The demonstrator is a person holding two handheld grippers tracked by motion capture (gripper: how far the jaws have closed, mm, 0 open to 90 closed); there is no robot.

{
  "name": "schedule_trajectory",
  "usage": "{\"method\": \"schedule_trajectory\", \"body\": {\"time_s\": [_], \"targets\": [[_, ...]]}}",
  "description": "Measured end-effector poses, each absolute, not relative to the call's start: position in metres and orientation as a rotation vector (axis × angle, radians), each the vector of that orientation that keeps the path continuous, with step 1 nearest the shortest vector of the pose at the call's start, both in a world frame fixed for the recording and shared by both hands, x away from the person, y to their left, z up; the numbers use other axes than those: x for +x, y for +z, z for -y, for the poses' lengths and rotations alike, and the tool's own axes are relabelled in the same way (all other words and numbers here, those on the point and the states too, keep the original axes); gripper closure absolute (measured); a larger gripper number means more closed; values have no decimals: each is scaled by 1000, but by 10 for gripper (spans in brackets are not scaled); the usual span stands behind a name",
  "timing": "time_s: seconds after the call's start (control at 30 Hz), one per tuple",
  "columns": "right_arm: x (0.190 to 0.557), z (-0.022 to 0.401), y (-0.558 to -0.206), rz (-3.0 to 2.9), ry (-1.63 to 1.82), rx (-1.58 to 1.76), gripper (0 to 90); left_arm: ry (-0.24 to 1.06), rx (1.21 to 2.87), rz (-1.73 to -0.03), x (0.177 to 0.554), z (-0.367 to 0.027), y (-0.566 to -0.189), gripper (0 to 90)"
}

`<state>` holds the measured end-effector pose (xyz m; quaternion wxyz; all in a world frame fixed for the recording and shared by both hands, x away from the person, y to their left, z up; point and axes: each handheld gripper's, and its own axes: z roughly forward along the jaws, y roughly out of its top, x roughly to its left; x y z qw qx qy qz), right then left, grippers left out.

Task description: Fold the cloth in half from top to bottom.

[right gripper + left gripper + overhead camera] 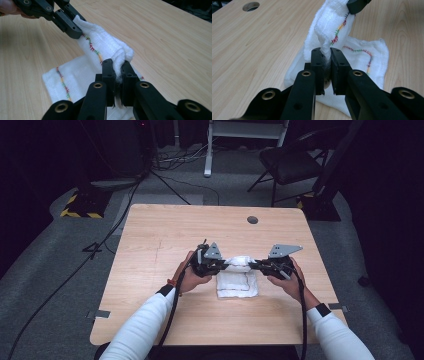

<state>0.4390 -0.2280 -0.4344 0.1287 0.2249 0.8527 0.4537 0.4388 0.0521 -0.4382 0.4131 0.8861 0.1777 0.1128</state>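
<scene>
Both tools (239, 265) on cloth (237, 282), lifted edge left-right.

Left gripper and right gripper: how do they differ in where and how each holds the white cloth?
The left gripper pinches the left end of the cloth's raised edge, while the right gripper pinches the right end. In the high view the left gripper's grey plate stands steeper, while the right gripper's grey plate lies flatter and wider. Both are shut on the cloth, lifting one edge above the table while the rest lies on it.
</scene>
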Motion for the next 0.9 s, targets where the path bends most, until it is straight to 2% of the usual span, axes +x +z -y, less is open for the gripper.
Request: {"method": "schedule_trajectory", "body": {"time_s": [0.9], "targets": [[415, 243, -469, -2645, 1200, 646, 790, 265, 2352, -370, 407, -49, -466, 778]]}}
